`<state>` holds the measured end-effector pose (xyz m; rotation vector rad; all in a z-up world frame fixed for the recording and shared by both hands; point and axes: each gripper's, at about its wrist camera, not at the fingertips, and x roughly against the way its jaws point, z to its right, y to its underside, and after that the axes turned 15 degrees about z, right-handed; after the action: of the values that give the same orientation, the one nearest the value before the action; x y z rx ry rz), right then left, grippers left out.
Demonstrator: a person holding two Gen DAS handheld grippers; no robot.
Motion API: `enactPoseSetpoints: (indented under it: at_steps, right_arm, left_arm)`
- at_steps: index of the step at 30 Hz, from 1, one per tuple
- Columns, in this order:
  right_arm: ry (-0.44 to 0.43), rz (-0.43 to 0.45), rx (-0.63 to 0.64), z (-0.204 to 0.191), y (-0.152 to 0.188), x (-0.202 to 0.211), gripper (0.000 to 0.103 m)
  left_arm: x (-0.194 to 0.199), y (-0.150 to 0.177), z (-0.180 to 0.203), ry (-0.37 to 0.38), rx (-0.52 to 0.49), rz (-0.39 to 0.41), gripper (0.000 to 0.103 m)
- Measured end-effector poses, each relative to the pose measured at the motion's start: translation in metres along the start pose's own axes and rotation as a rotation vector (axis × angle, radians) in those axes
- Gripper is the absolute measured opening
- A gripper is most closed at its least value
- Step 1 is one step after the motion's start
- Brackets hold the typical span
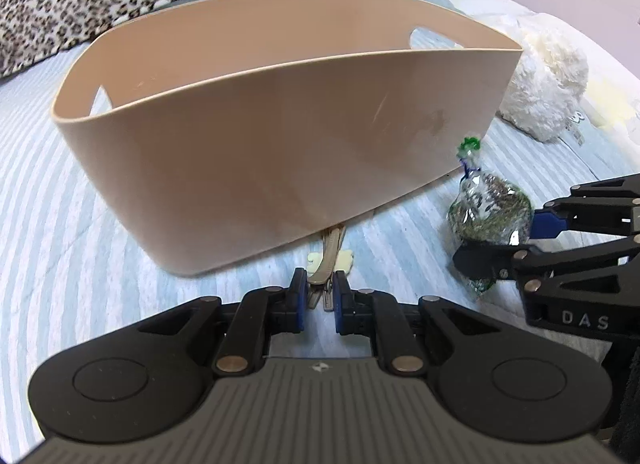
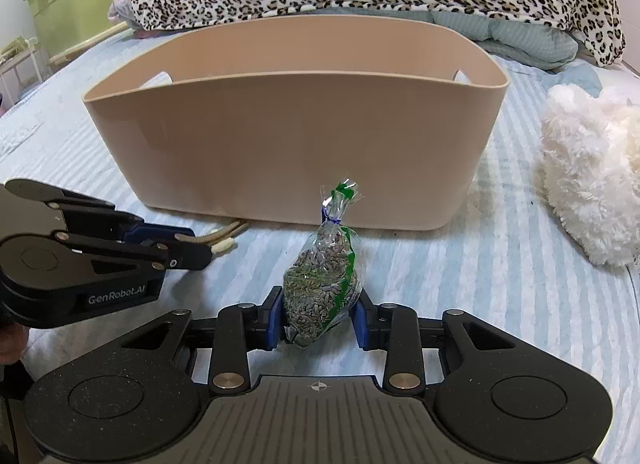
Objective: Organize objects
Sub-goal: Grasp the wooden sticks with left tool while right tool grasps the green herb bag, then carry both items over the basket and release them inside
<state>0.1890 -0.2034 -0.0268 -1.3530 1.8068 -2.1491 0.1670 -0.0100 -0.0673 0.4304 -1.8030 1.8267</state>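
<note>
Jaws of left gripper (image 1: pixel 321 290) pinch hair clip (image 1: pixel 329 260); right gripper (image 2: pixel 318 314) clamps seed packet (image 2: pixel 320 284).

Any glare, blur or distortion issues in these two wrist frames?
Left wrist: strong fisheye bends the beige basket, dark vignette corners, slight softness near the hair clip. Right wrist: similar bowing, specular glints on the seed bag, even soft lighting, faint shadows.

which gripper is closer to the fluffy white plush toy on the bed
Right. The right gripper, gripping a clear seed bag, sits nearer the fluffy white plush toy; the left gripper is farther left.
</note>
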Motion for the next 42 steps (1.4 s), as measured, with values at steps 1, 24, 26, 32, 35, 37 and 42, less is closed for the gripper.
enactPoseSetpoints:
  at_steps: [1,24,26,32,35,37,42]
  right_arm:
    - [-0.001,0.003,-0.004,0.001,0.0,0.001,0.032]
    - [-0.005,0.184,-0.037,0.001,-0.035,0.067,0.032]
    - [-0.002,0.214,-0.046,0.004,-0.044,0.074,0.032]
    - [0.017,0.294,-0.068,0.012,-0.076,0.083,0.032]
    - [0.03,0.325,-0.079,0.017,-0.094,0.079,0.032]
    - [0.035,0.335,-0.091,0.02,-0.103,0.073,0.032]
    - [0.063,0.326,-0.101,0.027,-0.118,0.049,0.032]
  left_arm:
    - [0.002,0.001,0.0,0.0,0.005,0.002,0.014]
    - [0.101,-0.026,-0.022,-0.048,0.046,0.169,0.014]
    - [0.108,-0.034,-0.022,-0.052,0.042,0.193,0.014]
    - [0.116,-0.06,-0.025,-0.074,0.027,0.257,0.014]
    - [0.11,-0.075,-0.027,-0.092,0.021,0.276,0.014]
    - [0.102,-0.085,-0.029,-0.101,0.02,0.282,0.014]
    - [0.066,-0.107,-0.032,-0.151,0.003,0.26,0.014]
